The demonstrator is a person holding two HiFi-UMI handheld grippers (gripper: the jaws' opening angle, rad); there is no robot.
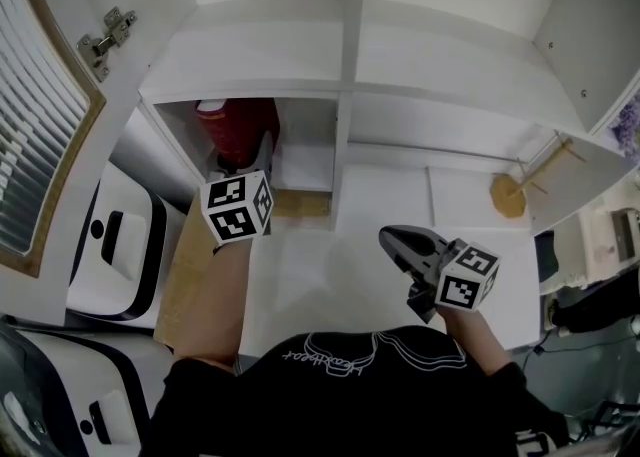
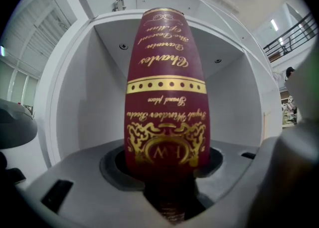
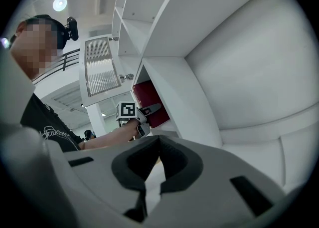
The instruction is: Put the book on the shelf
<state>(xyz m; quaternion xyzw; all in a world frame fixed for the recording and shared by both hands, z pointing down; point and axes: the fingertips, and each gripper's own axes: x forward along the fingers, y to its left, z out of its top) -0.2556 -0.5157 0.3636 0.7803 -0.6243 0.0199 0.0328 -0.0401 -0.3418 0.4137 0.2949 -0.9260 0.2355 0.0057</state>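
At the left, the left gripper clamps its jaws on the lower spine of the dark red book. The book stands upright in the opening of the left compartment of the white shelf. At the right, the right gripper has its jaws closed together on nothing, over the white surface.

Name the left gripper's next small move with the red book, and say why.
Probably ease the left gripper forward, carrying the red book deeper into the white shelf compartment. Its jaws clamp the book upright, the open compartment lies straight ahead, and in the head view the book seems only partly inside.
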